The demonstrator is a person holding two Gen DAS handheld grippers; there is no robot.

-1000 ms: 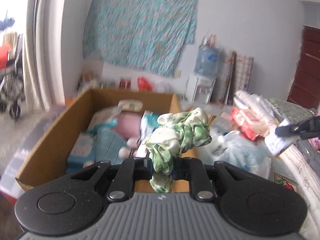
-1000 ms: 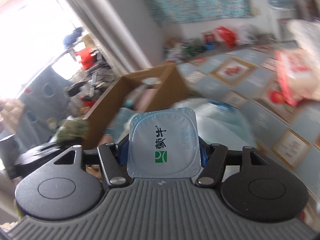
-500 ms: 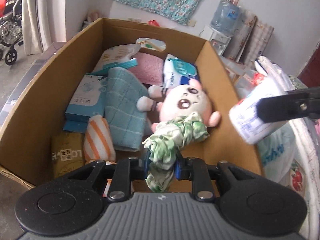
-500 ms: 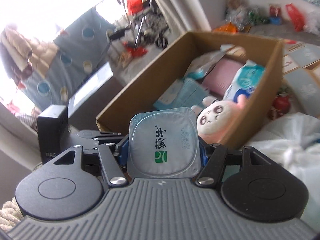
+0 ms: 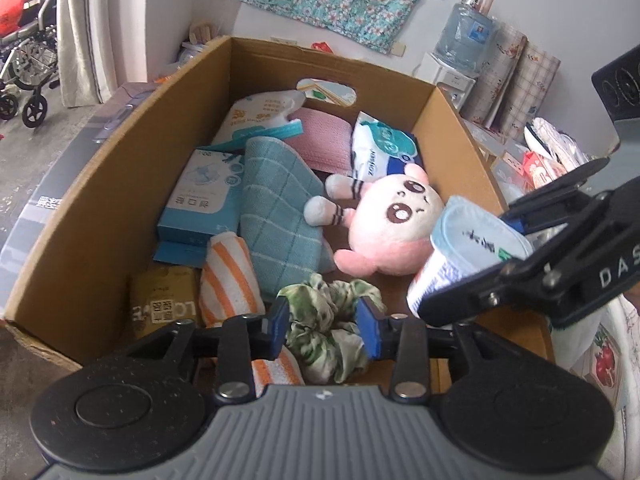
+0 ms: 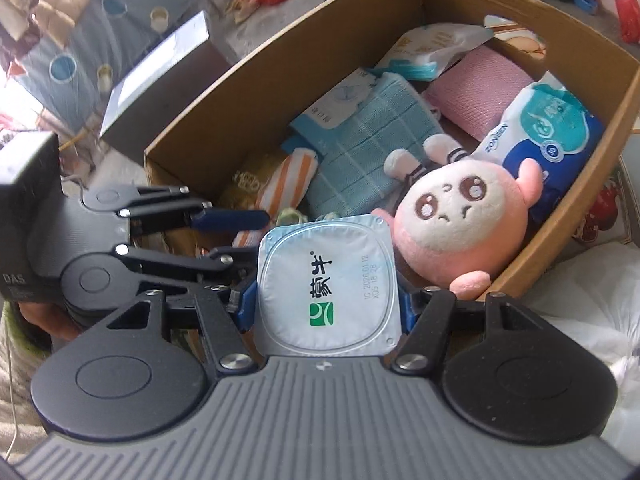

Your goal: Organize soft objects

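Note:
Over the near end of the cardboard box (image 5: 112, 200) my left gripper (image 5: 322, 328) points down, its jaws opening. A green-and-white fabric scrunchie (image 5: 328, 320) sits loosely between the blue pads (image 5: 277, 326) and sags below them. My right gripper (image 6: 325, 308) is shut on a yogurt cup (image 6: 326, 284) whose foil lid faces the camera. It hovers at the box's near right corner, just right of the left gripper (image 6: 248, 236). In the left wrist view the cup (image 5: 464, 256) and the right gripper (image 5: 476, 256) hang beside the pink plush (image 5: 396, 224).
The box (image 6: 560, 216) holds a teal checked cloth (image 5: 276, 216), an orange-striped roll (image 5: 228, 280), a pink towel (image 5: 320, 140), tissue packs (image 5: 380, 148) and a mask box (image 5: 204, 196). White bags (image 6: 580, 292) lie right of it. A water dispenser (image 5: 460, 52) stands behind.
The left gripper tilted down over the box and its jaws widened, so the scrunchie slackened and sank. The right gripper swung in from the right with the cup, to the box corner.

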